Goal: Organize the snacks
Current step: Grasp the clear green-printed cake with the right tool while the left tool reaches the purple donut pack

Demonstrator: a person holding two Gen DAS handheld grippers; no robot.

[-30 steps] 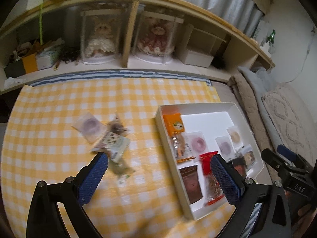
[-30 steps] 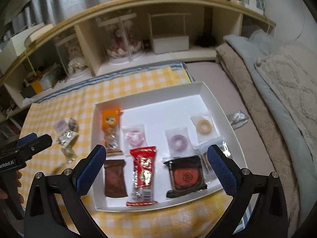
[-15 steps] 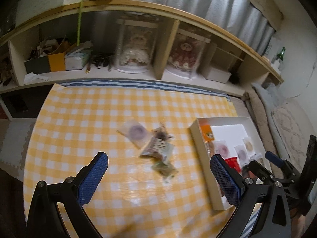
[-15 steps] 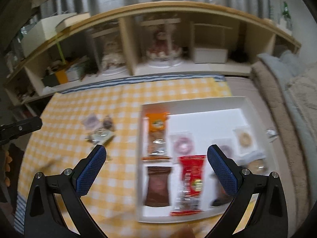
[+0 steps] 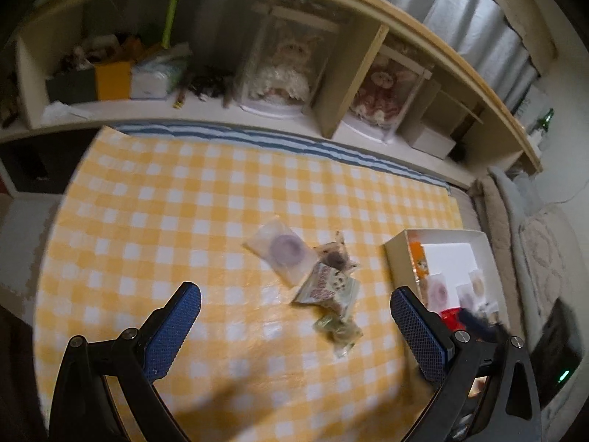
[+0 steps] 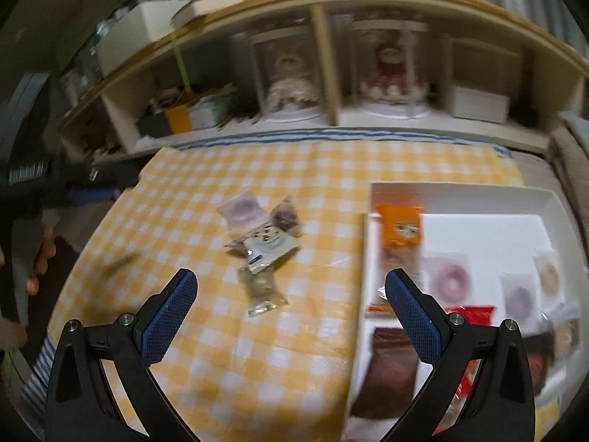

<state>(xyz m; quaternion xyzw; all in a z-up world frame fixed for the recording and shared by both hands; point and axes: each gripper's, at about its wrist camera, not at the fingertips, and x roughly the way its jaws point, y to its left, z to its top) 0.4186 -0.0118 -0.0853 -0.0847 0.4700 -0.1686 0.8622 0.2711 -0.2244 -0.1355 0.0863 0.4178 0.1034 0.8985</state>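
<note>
The table (image 6: 206, 350) is covered by a yellow checked cloth. At its right a white box (image 6: 456, 193) is filled with sorted snacks in rows. Four loose packets (image 6: 263, 245) are left heaped at the middle, outside it. Both the left claw (image 5: 294, 326) and right claw (image 6: 291, 316) are held wide and empty, aimed toward the heap, presumably for a pick.

Wooden shelf (image 5: 353, 73) before grey curtain (image 5: 441, 3)
</note>
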